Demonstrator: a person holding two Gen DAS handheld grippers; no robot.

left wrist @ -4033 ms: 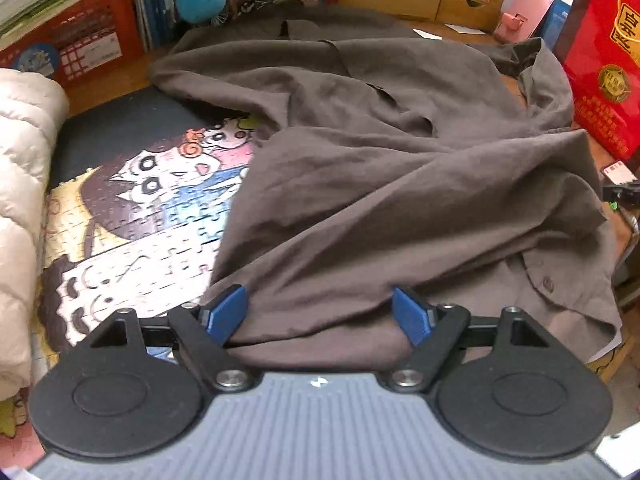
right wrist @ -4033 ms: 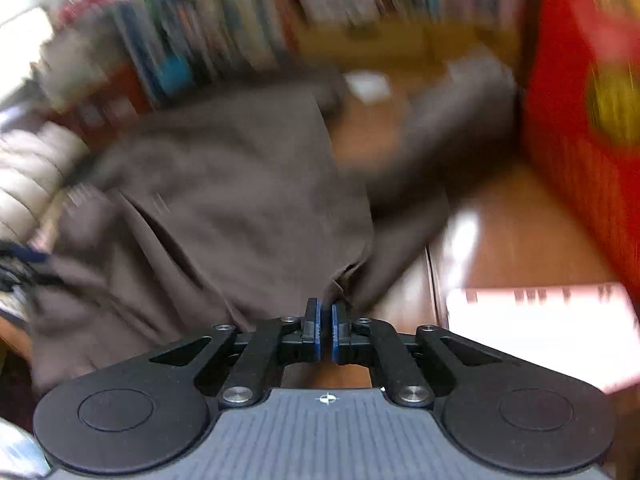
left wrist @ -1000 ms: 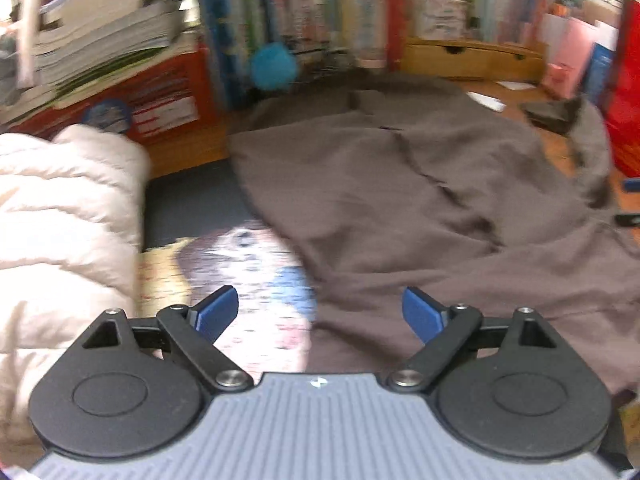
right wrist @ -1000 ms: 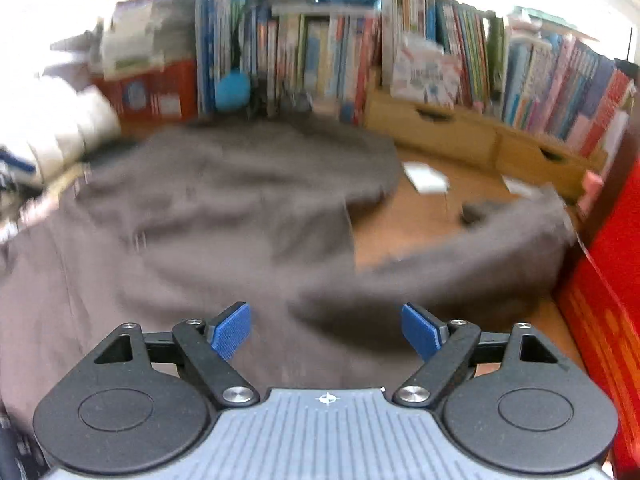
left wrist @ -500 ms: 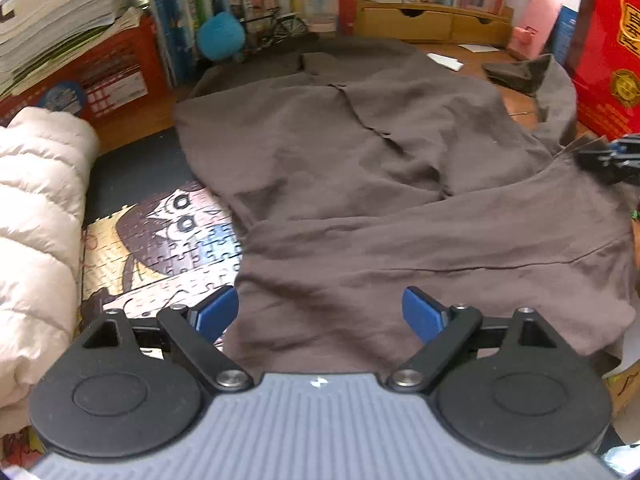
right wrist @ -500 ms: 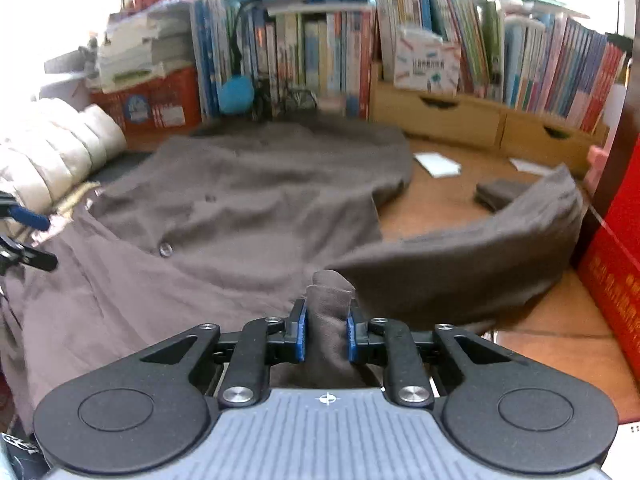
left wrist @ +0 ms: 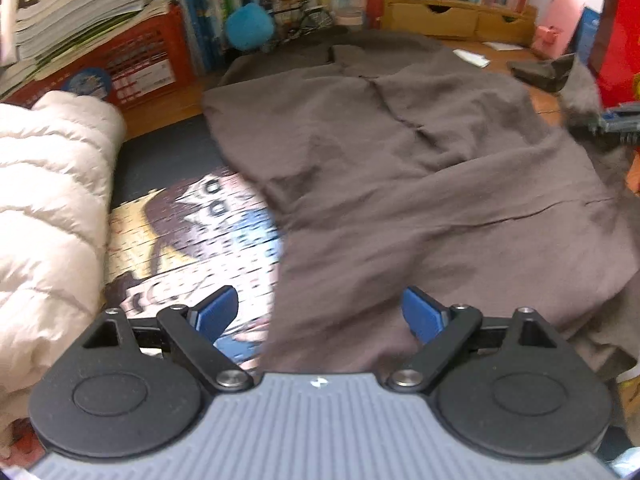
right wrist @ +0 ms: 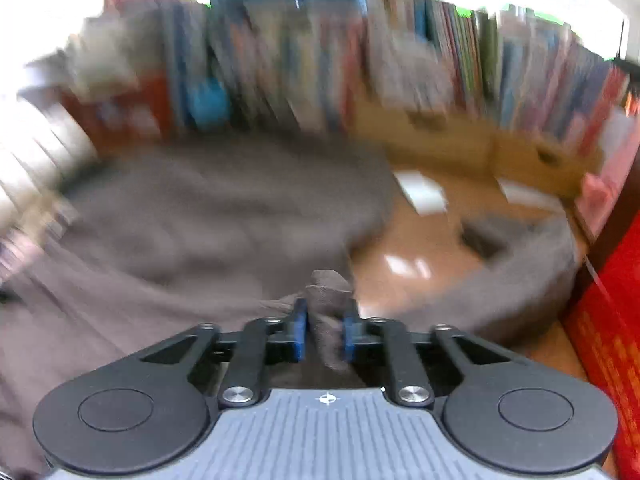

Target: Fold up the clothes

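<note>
A large brown shirt (left wrist: 400, 168) lies spread over the table, its near hem under my left gripper (left wrist: 320, 314), which is open and empty just above the cloth's left edge. My right gripper (right wrist: 325, 334) is shut on a bunched fold of the same brown shirt (right wrist: 200, 232); the pinched cloth sticks up between its blue pads (right wrist: 299, 336). The right wrist view is blurred by motion. A sleeve (right wrist: 520, 276) curves off to the right on the wooden table top. The right gripper shows at the right edge of the left wrist view (left wrist: 618, 118).
A cream padded jacket (left wrist: 44, 208) lies at the left. A cartoon jigsaw puzzle (left wrist: 200, 232) lies beside the shirt. Books, a red crate (left wrist: 132, 68) and wooden drawers (left wrist: 448, 20) line the back. A red box (right wrist: 608, 340) stands at the right.
My right gripper, shut on the shirt fold, is moving fast and its view has blurred. My left gripper has shifted left and closer to the hem, still open.
</note>
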